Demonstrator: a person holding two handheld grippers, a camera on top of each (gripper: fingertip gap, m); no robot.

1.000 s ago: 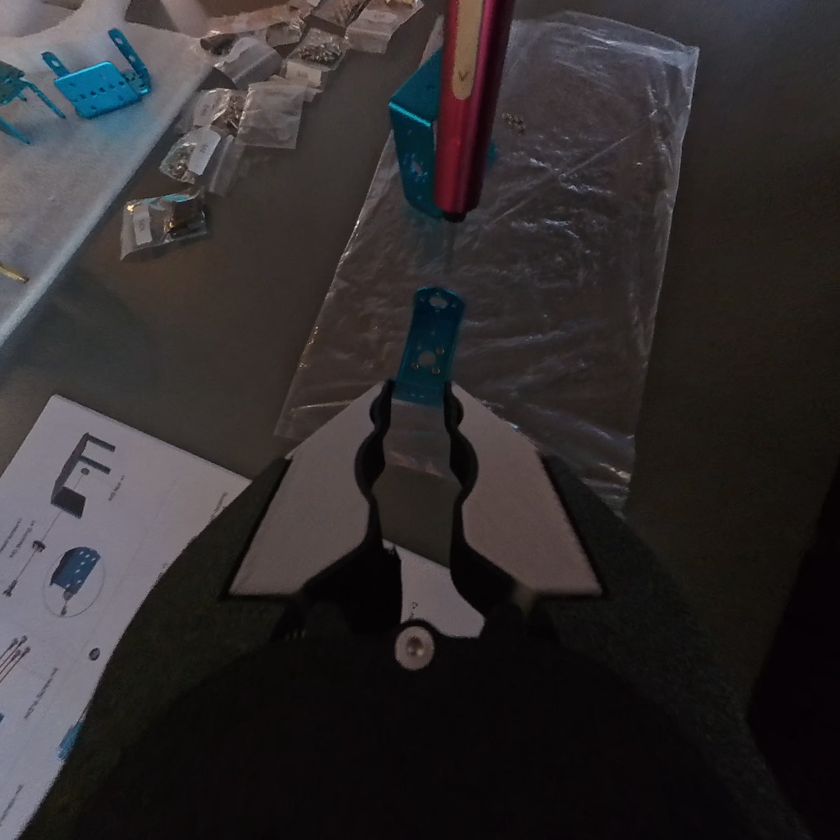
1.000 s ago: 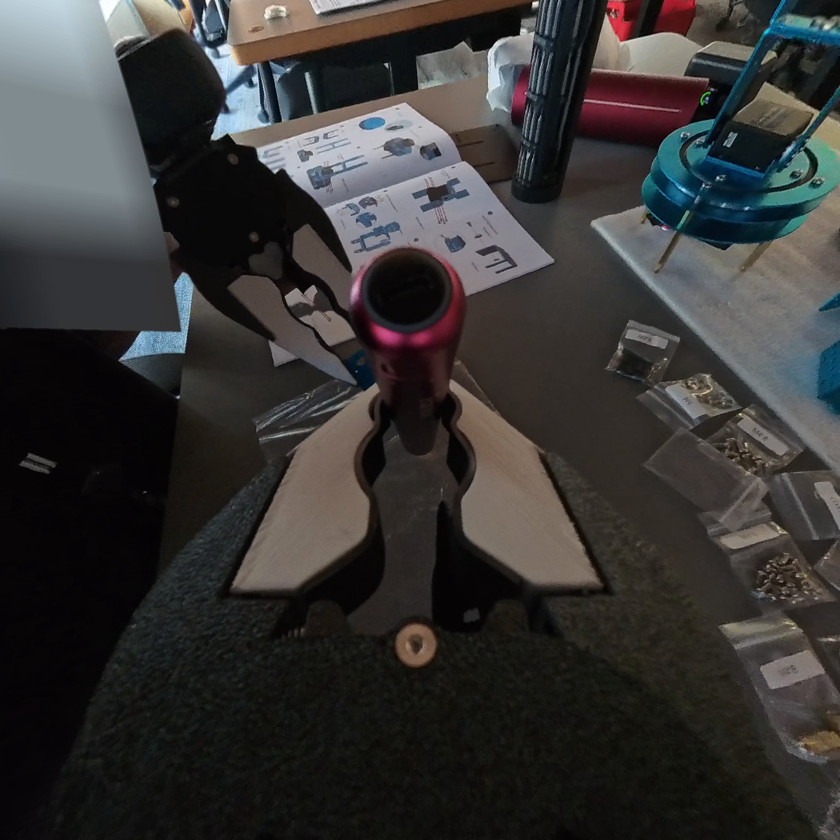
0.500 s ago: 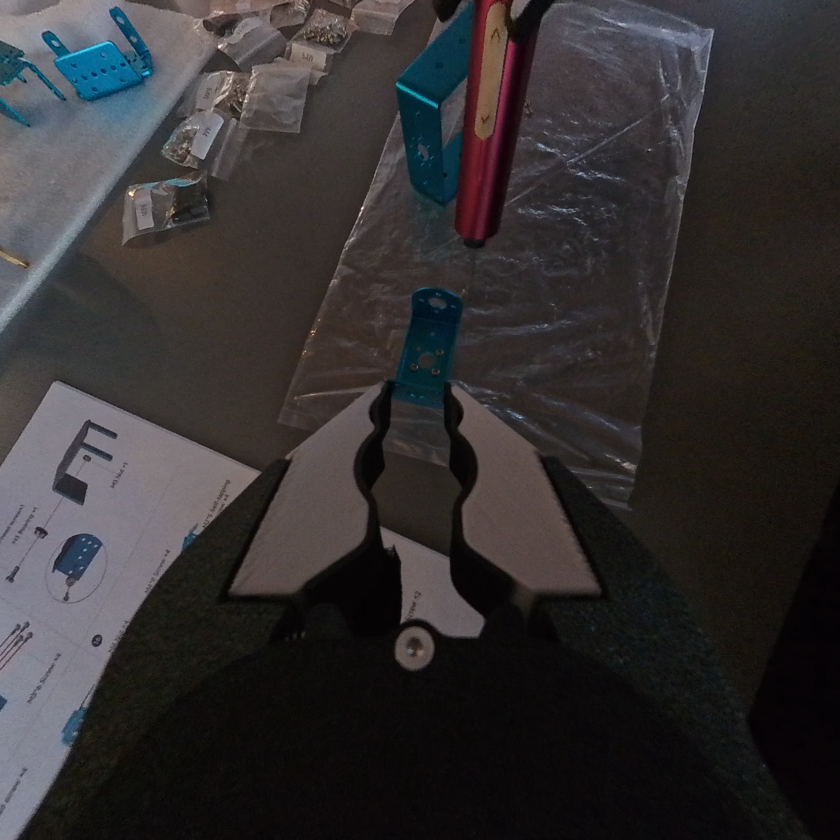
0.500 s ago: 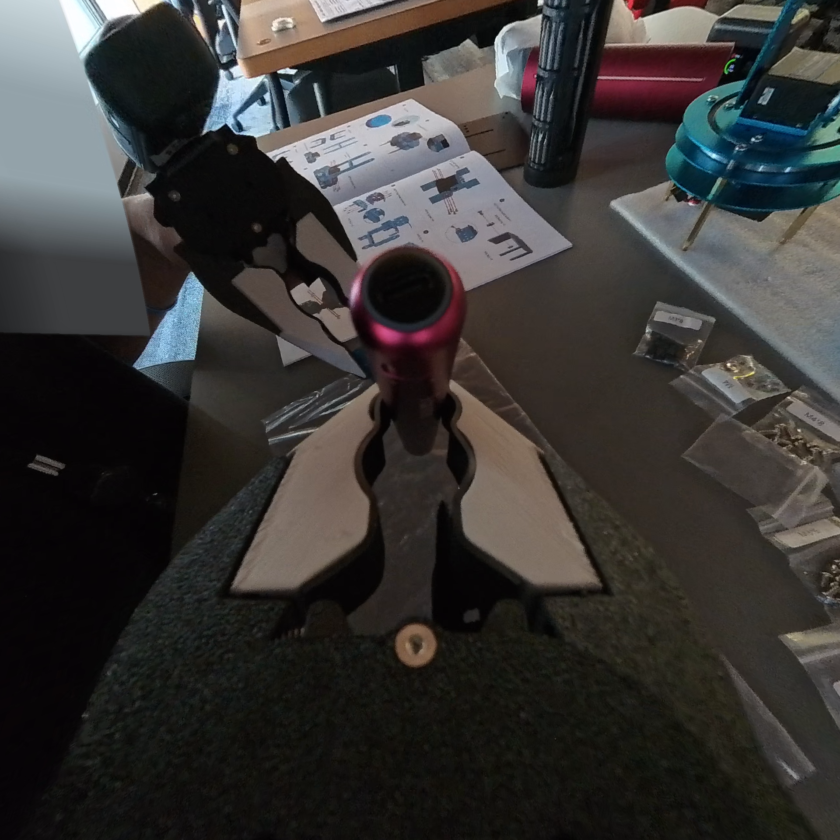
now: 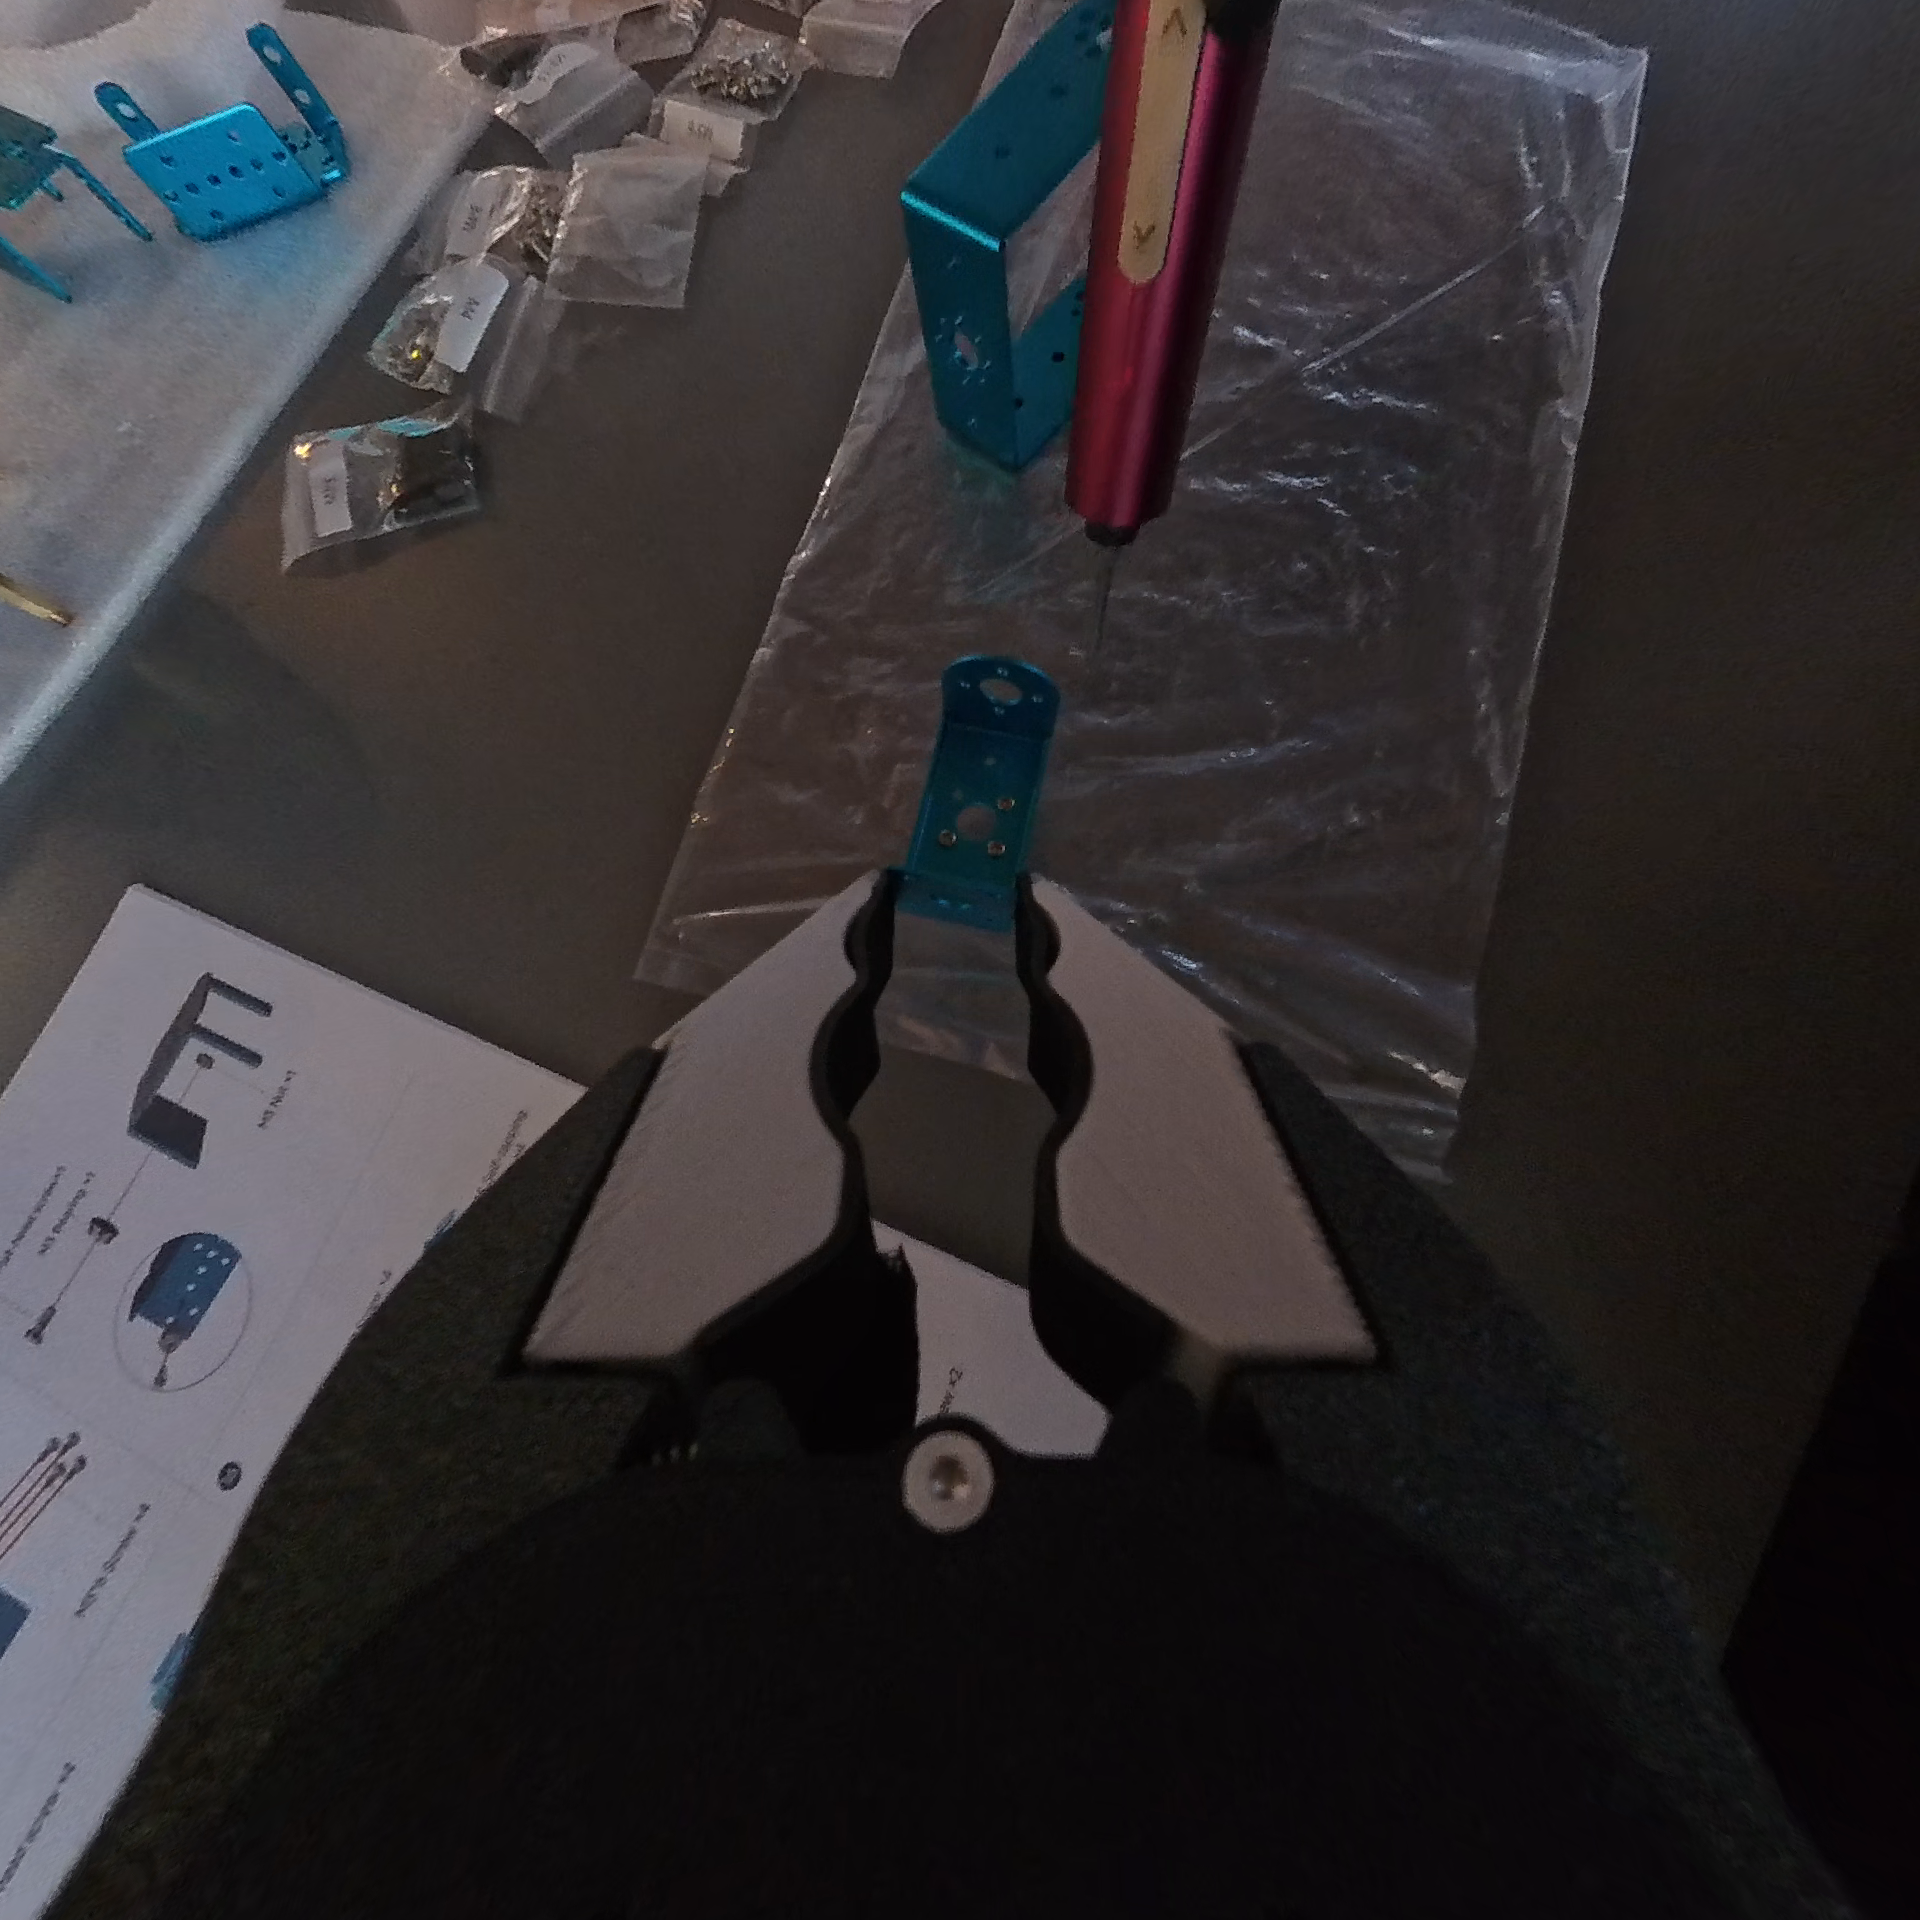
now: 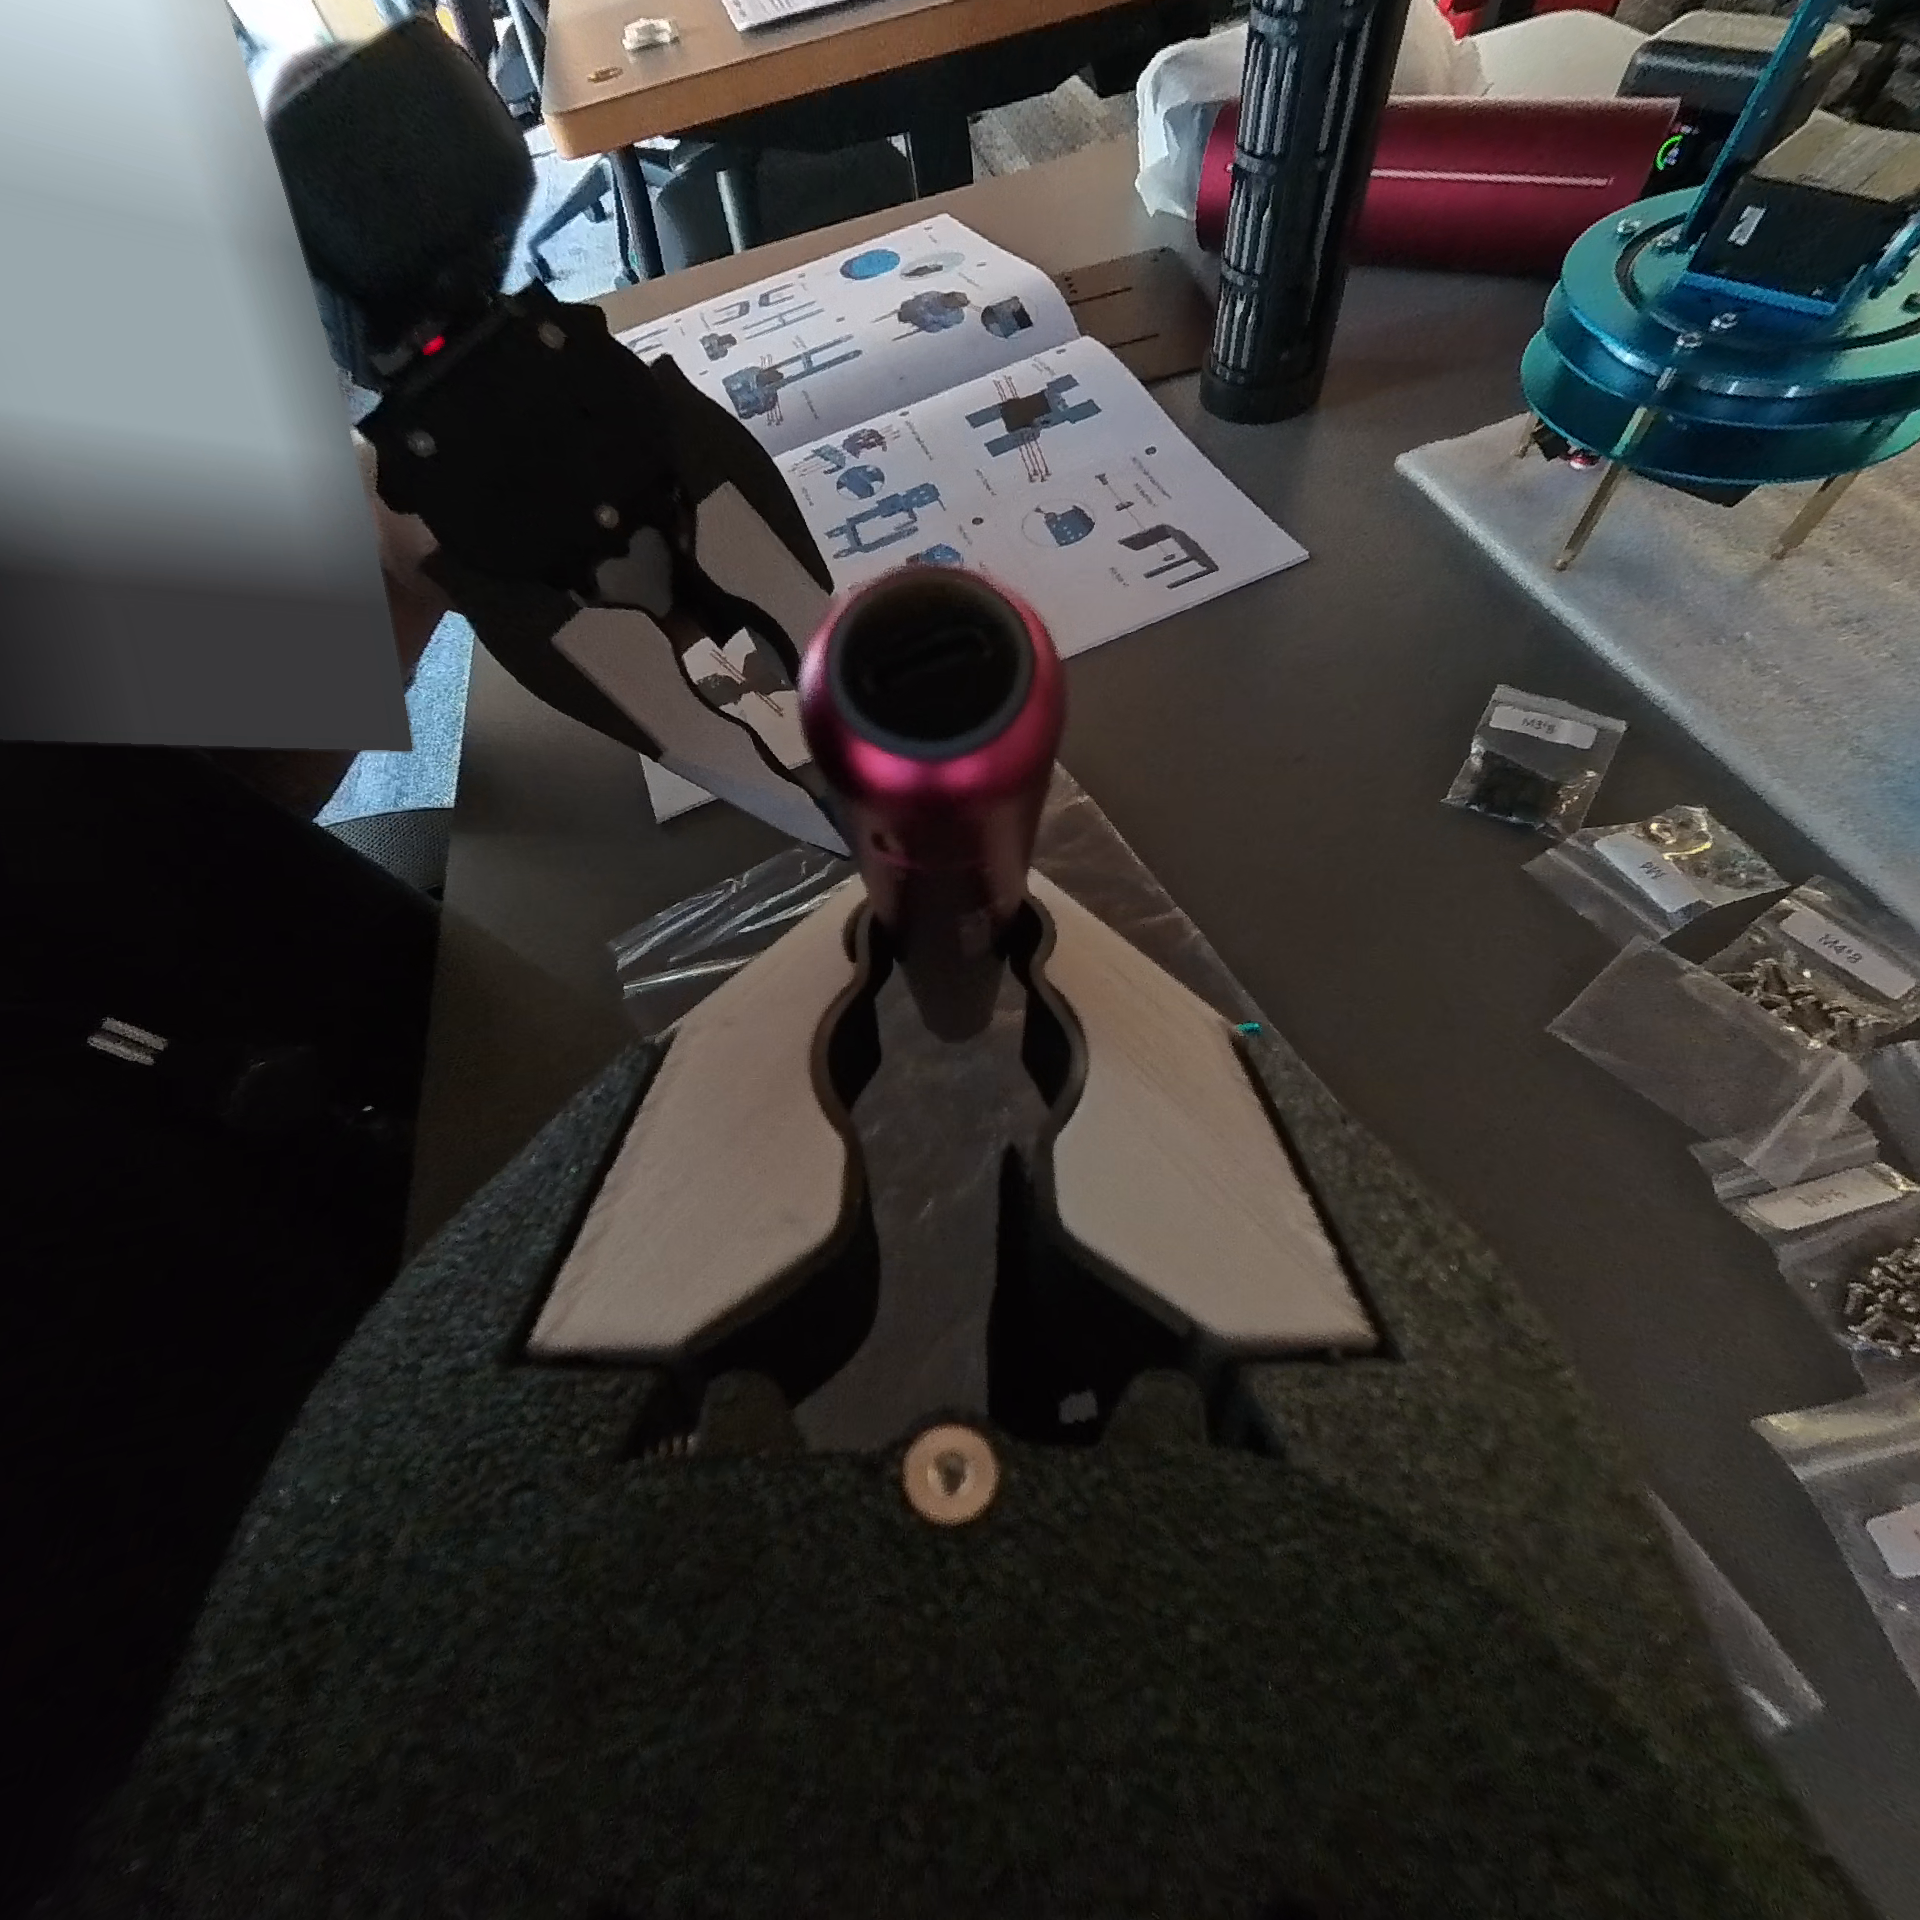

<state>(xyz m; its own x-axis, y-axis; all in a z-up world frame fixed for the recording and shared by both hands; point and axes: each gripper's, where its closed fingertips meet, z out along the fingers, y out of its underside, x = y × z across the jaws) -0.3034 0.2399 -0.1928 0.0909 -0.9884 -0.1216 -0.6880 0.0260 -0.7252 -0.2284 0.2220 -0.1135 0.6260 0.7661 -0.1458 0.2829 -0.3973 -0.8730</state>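
Note:
My left gripper (image 5: 954, 902) is shut on a small blue metal bracket (image 5: 979, 798) with holes, held out over a clear plastic bag (image 5: 1299, 582). My right gripper (image 6: 951, 928) is shut on a magenta electric screwdriver (image 6: 935, 769). In the left wrist view the screwdriver (image 5: 1158, 281) hangs tip down, its thin bit just above and right of the bracket's far end. A larger blue U-shaped bracket (image 5: 982, 301) stands on the bag behind the screwdriver. The left gripper also shows in the right wrist view (image 6: 821, 810), its tips hidden behind the screwdriver.
An open instruction booklet (image 6: 966, 436) lies on the dark table, also at lower left in the left wrist view (image 5: 187, 1247). Small bags of screws (image 5: 488, 270) lie at left. A white mat (image 5: 135, 343) holds blue parts (image 5: 223, 171). A blue round assembly (image 6: 1745, 343) stands at the right. The grippers' ends are close to 12 cm from one another. The blue round assembly (image 6: 1745, 343) is about 30 cm from both grippers' fingertips.
The screwdriver has moved right and nearer the held bracket, its thin bit now showing beside the bracket's end. The left gripper keeps its hold on the bracket.

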